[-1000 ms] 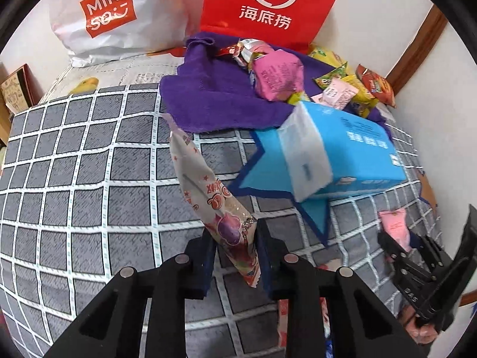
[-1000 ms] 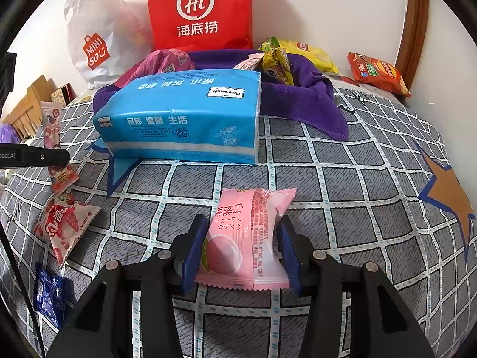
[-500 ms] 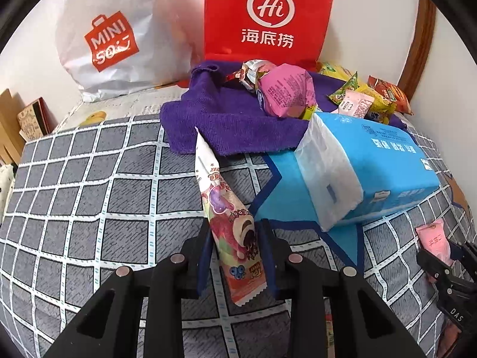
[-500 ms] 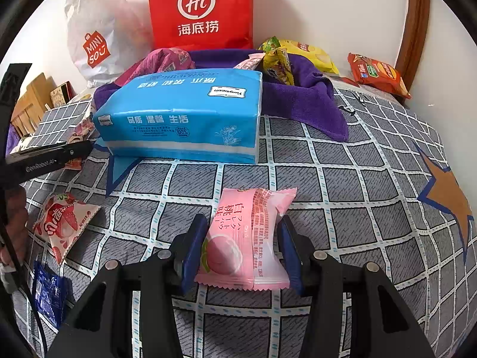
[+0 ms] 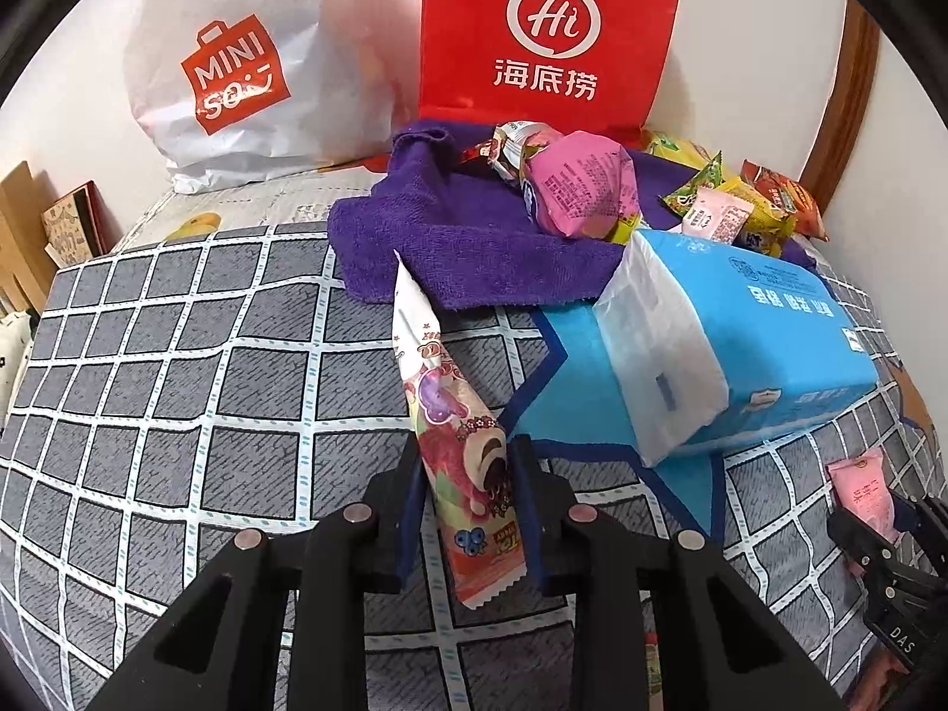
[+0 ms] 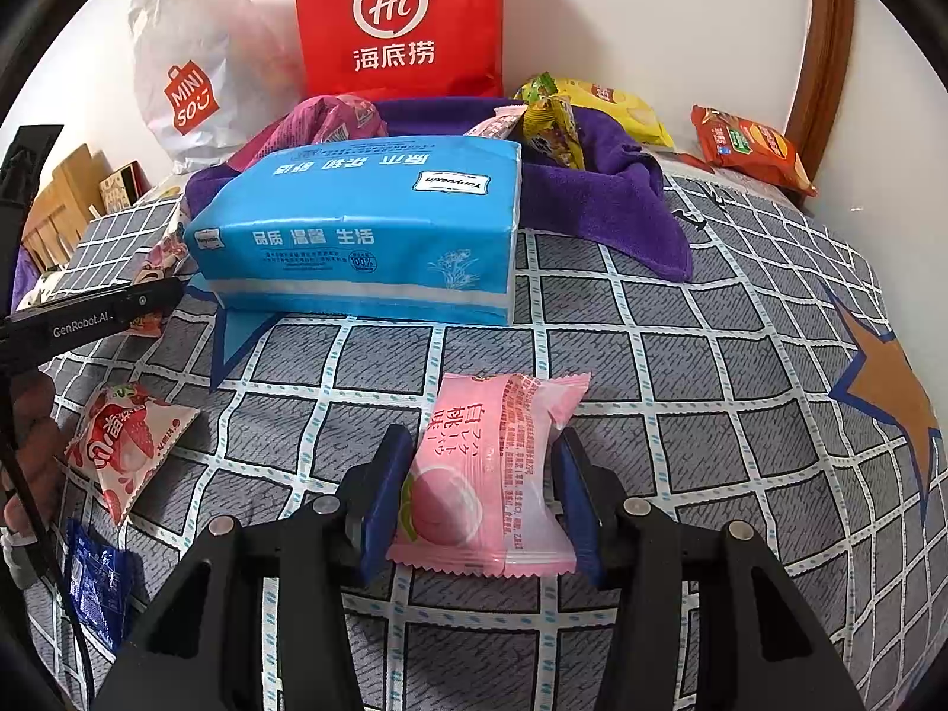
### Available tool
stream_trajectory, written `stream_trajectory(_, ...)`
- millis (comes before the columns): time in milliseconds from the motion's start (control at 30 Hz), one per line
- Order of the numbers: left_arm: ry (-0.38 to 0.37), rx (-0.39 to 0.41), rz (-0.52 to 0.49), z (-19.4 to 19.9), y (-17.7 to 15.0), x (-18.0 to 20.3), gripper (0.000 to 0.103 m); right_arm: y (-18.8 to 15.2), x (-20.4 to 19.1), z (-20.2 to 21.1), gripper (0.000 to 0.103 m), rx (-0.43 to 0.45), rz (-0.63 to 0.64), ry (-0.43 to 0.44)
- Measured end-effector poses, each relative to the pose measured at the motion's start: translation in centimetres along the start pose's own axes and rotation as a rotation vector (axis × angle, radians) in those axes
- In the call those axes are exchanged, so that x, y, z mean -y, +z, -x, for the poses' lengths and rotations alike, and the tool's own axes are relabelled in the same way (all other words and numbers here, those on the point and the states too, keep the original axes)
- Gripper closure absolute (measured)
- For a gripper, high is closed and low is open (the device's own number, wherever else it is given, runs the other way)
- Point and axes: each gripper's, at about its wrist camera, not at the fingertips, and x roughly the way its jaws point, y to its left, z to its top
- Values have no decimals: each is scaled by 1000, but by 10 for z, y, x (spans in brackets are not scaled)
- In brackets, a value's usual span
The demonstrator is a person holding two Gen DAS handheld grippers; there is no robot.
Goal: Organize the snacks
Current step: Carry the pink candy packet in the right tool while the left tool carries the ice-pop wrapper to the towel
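Pink plastic fills my right gripper (image 6: 481,483): a square peach-print snack packet (image 6: 489,474) clamped flat between both fingers, just above the grey checked bedspread (image 6: 711,367). My left gripper (image 5: 465,495) pinches a long, narrow cartoon-printed snack sachet (image 5: 450,415) near its lower end, its tip tilting toward the purple towel (image 5: 474,249). Between them lies a blue tissue pack (image 6: 367,237).

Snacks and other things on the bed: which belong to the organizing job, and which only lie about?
Job:
- pink snack in right gripper
- long snack in left gripper
- strawberry snack
- purple towel with snacks

Lying about:
- tissue pack
- red bag
- white bag
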Motion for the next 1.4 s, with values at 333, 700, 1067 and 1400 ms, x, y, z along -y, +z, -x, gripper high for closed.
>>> stream_trajectory(333,-36,7,40,2,0,-7,79,-1,0,0,55,4,-1,4)
stream_trajectory(700,-118,-17,81,7,1,-13,80,0,-3,2,56,13,17,0)
stream_trajectory(1067,-203,-32,39,55,5,-5,80,16,-22,55,56,121,33,16)
stream_trajectory(1400,-270,2,-55,100,24,25,80,45,-25,84,56,175,-13,9)
